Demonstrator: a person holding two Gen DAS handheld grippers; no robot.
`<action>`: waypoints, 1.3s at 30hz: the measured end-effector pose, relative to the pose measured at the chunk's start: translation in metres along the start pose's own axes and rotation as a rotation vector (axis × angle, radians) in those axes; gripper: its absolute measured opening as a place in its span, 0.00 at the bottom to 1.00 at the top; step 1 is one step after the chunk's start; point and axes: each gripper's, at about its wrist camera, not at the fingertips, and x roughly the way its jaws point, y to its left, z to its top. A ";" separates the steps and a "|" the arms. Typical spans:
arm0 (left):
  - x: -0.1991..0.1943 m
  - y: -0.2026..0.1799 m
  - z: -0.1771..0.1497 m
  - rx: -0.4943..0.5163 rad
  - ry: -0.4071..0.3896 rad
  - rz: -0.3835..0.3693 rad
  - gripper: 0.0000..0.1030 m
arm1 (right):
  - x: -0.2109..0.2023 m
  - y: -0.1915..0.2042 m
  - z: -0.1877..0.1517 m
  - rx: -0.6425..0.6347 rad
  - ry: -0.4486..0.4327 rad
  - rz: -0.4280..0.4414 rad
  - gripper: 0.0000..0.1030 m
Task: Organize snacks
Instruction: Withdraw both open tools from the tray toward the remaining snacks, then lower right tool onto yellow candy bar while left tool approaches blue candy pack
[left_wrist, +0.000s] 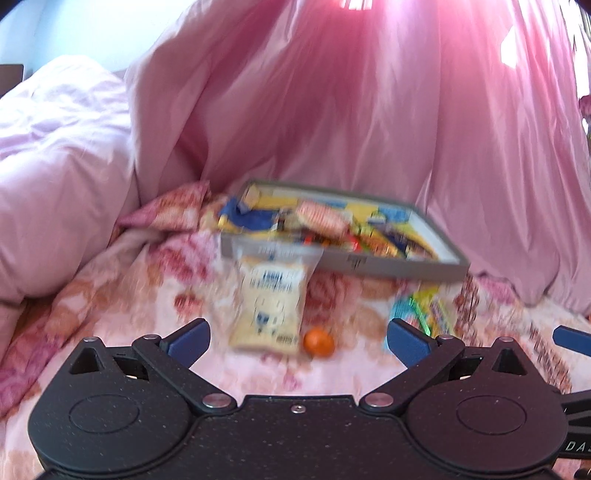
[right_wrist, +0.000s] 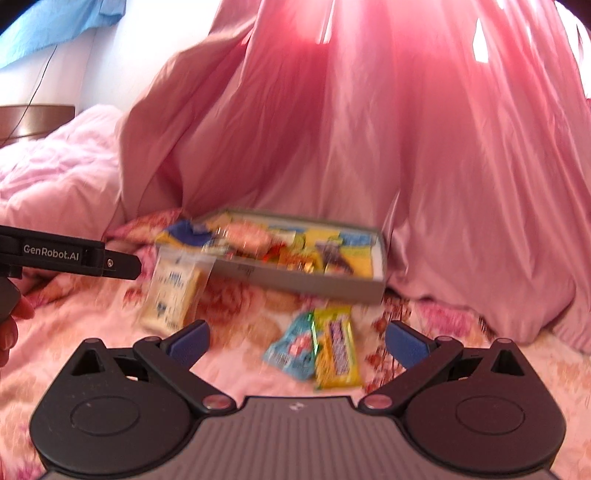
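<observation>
Just ahead of both wide-open, empty jaws, on the floral bed: cream snack packet (left_wrist: 267, 308) leaning against grey box (left_wrist: 406, 266), likely light, crinkly, slippery, best pinched at its sealed edge.

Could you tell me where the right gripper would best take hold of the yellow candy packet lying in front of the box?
Probably across its narrow width, mid-length, coming from above. The yellow candy packet lies flat on the floral bedspread, its left edge against the blue packet; the right gripper is open.
</observation>
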 end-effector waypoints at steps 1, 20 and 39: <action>0.000 0.002 -0.005 0.001 0.015 0.004 0.99 | 0.000 0.001 -0.004 0.001 0.015 0.003 1.00; 0.016 0.017 -0.051 -0.004 0.172 0.074 0.99 | 0.011 0.020 -0.040 -0.005 0.193 0.031 1.00; 0.073 -0.021 -0.017 0.098 0.159 -0.010 0.99 | 0.048 -0.014 -0.031 -0.017 0.219 -0.029 1.00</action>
